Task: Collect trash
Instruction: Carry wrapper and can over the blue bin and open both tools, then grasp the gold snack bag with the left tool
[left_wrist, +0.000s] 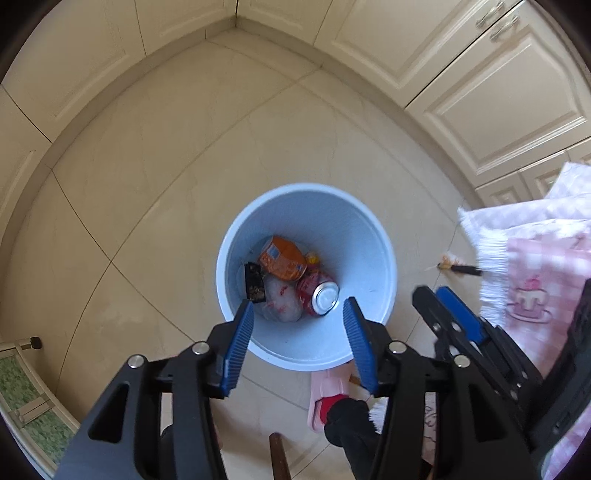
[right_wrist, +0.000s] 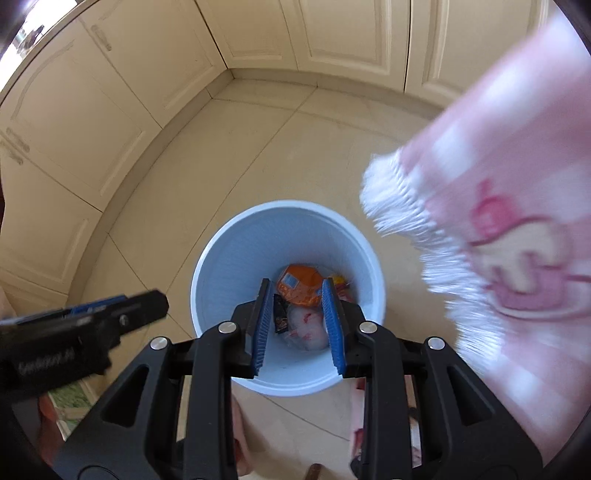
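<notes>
Cream panelled cabinets (left_wrist: 461, 66) run round the far side of the room and meet in a corner, with metal handles on the doors at far right. Below them lies a floor of large beige tiles (left_wrist: 155, 155) with thin dark joints. At right a pink checked cloth (left_wrist: 535, 266) with a white fringe and a cup picture hangs into view, blurred in the right wrist view. In the middle of the floor stands a pale blue bin (left_wrist: 332, 229), seen from above. Inside it lie an orange packet (left_wrist: 282, 262), a white crumpled bag (left_wrist: 280, 302), a red can (left_wrist: 319, 293) and a small dark wrapper (left_wrist: 254, 283). The left gripper (left_wrist: 298, 314) hovers over the bin's near rim, its blue pads spread wide and holding nothing. The right gripper (right_wrist: 296, 291) hangs above the bin too, jaws parted and bare. A pink slipper (left_wrist: 325, 391) sits just near of the bin.
</notes>
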